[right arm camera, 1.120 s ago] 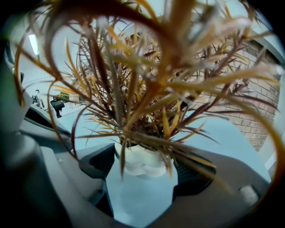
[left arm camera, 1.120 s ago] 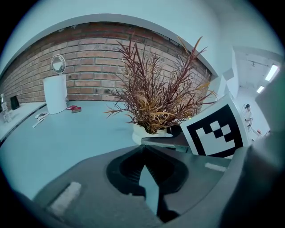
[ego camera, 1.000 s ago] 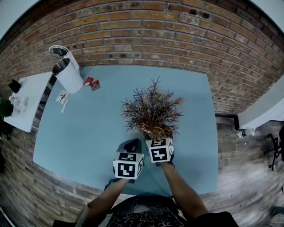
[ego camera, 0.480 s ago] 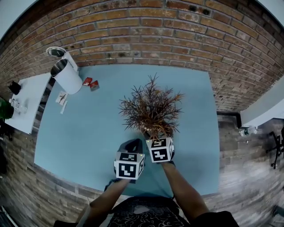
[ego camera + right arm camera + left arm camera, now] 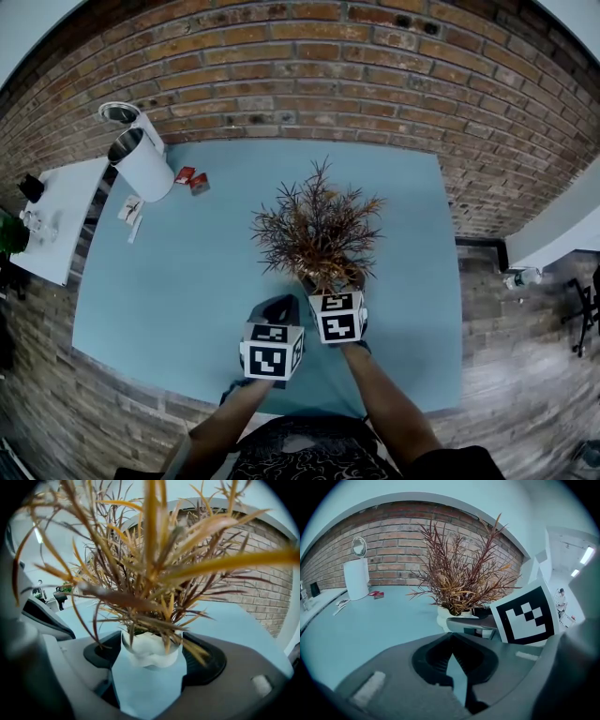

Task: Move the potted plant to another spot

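Potted plant: a spray of dry reddish-brown, spiky leaves in a small white wavy-sided pot (image 5: 320, 232). It stands upright near the middle of the light blue table top (image 5: 187, 281), a little toward the person's edge.

Right gripper (image 5: 149, 655): its jaws stand wide apart, one on each side of the white pot. The dark pads lie against the pot's sides near the fingertips. Blue table shows in the gap below the pot. The leaves spread up and over the jaws.

Left gripper (image 5: 451, 641): the jaws are drawn together, leaving only a thin wedge of table between them, and they hold nothing. It sits just left of the right gripper and slightly nearer the person. It points toward the pot and is apart from it.

Marker cubes: in the head view the two cubes sit side by side, and the right one is just in front of the plant's base.

Far left corner: a tall white cylindrical container (image 5: 145, 161) stands with a round silver-rimmed disc (image 5: 358, 547) behind it. Two small red packets (image 5: 194, 176) lie beside it, well apart from the plant.

Backdrop: a red brick wall (image 5: 375, 75) runs along the far edge of the table.
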Action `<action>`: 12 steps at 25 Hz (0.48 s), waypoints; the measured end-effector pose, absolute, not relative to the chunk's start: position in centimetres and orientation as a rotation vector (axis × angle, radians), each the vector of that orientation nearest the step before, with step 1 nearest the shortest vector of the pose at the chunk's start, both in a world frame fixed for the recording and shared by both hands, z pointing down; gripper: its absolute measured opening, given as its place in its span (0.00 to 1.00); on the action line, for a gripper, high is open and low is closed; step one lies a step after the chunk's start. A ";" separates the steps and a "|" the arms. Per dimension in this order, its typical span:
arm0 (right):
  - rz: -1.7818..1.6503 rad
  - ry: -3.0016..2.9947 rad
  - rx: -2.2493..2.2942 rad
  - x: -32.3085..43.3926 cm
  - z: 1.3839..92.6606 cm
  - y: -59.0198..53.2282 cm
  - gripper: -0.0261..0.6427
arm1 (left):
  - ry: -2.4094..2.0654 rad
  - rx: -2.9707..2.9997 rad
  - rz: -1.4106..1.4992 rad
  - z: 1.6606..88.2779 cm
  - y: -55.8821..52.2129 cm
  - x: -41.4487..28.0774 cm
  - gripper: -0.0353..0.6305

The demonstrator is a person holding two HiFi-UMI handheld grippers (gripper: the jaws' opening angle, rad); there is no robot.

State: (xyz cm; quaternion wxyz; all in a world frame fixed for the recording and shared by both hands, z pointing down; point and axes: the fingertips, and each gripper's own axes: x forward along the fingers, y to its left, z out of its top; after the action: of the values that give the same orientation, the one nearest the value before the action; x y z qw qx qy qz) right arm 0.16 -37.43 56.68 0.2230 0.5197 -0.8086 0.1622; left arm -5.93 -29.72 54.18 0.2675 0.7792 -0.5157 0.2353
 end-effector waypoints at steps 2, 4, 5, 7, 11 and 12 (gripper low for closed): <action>0.446 -2.249 1.420 -0.2 56.6 -37.1 0.63 | -1.393 2.109 0.631 54.1 -29.6 -5.9 0.05; 0.447 -2.254 1.416 -0.2 56.5 -36.7 0.61 | -1.391 2.116 0.626 54.0 -29.4 -5.8 0.05; 0.443 -2.252 1.417 -0.1 56.5 -36.5 0.60 | -1.390 2.119 0.623 53.9 -29.2 -5.7 0.05; 0.433 -2.242 1.416 0.1 56.4 -36.1 0.57 | -1.388 2.125 0.617 53.7 -29.0 -5.6 0.05; 0.430 -2.231 1.414 0.3 56.2 -35.1 0.52 | -1.387 2.134 0.611 53.3 -28.3 -5.4 0.05; 0.429 -2.232 1.416 0.4 56.0 -34.8 0.51 | -1.387 2.137 0.610 53.1 -28.1 -5.4 0.05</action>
State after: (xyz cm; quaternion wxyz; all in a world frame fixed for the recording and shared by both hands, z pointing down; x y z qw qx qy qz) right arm 0.36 -34.81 56.00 0.2300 0.5145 -0.8112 0.1558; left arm -5.40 -28.15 53.15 0.2582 0.7881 -0.5115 0.2250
